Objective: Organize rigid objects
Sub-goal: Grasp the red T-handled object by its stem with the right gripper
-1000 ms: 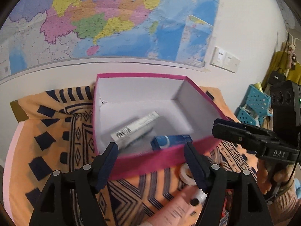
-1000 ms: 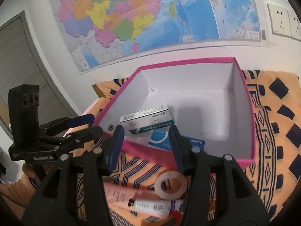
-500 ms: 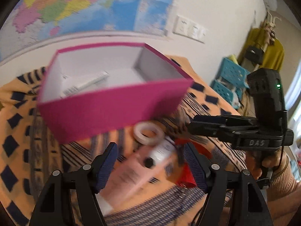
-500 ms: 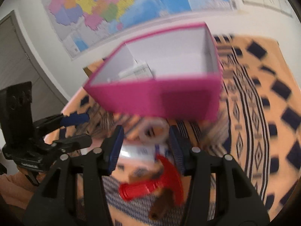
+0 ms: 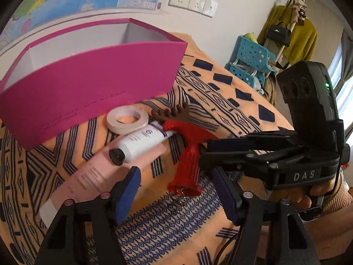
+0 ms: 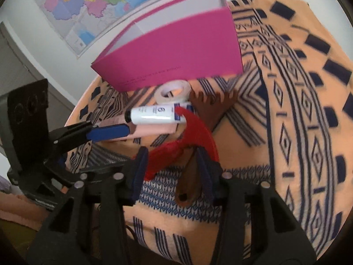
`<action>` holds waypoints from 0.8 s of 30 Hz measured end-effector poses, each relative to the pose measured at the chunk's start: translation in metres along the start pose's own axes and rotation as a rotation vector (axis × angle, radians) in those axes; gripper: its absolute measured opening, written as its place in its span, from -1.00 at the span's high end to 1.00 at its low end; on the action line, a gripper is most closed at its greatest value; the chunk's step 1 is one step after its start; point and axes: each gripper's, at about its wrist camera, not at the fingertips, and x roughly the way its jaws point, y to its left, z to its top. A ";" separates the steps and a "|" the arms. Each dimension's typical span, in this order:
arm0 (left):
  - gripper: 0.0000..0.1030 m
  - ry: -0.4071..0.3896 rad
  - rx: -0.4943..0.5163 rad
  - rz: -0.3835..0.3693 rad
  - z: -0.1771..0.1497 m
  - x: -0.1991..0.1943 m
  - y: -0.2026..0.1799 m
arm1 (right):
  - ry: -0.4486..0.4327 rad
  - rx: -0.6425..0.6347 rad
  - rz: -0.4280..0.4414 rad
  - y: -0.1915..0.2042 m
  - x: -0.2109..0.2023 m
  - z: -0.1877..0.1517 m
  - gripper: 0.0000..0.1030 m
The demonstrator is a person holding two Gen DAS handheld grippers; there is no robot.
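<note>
The left gripper (image 5: 176, 190) is pointing down at the cloth (image 5: 220, 101), its jaws closing with only bare cloth and the foot of the red tool (image 5: 187, 170) between them; the pads are pressing on nothing. Just ahead of its left finger the pink tube (image 5: 88, 176) is lying flat, running away toward the box (image 5: 92, 84). The white tube (image 5: 141, 143) is resting across the pink one, black cap toward the gripper. Beyond that, the tape roll (image 5: 127, 120) is lying flat, just short of the box's near wall. The brown comb (image 5: 174, 113) is showing its teeth beside the roll, partly under the red tool. The box is standing open, farthest ahead and to the left.

The right gripper (image 6: 172, 167) is coming in from that gripper's right, held in a hand (image 5: 317, 196). Its jaws are closing too, spread around the red tool's handle (image 6: 163, 156) and the brown comb's handle (image 6: 189, 183); whether the pads are touching either, I cannot tell. In its own view the red tool's curved blade is arching ahead of the right finger, with the white tube, the roll and then the box beyond. The left gripper's blue pad (image 6: 108, 132) is lying to its left, over the pink tube.

On the wall behind, a map (image 6: 92, 4) and sockets (image 5: 192, 0) are showing.
</note>
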 end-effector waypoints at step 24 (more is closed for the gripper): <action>0.25 0.069 0.024 -0.064 0.003 0.038 -0.009 | 0.008 0.153 0.056 -0.007 0.035 0.018 0.43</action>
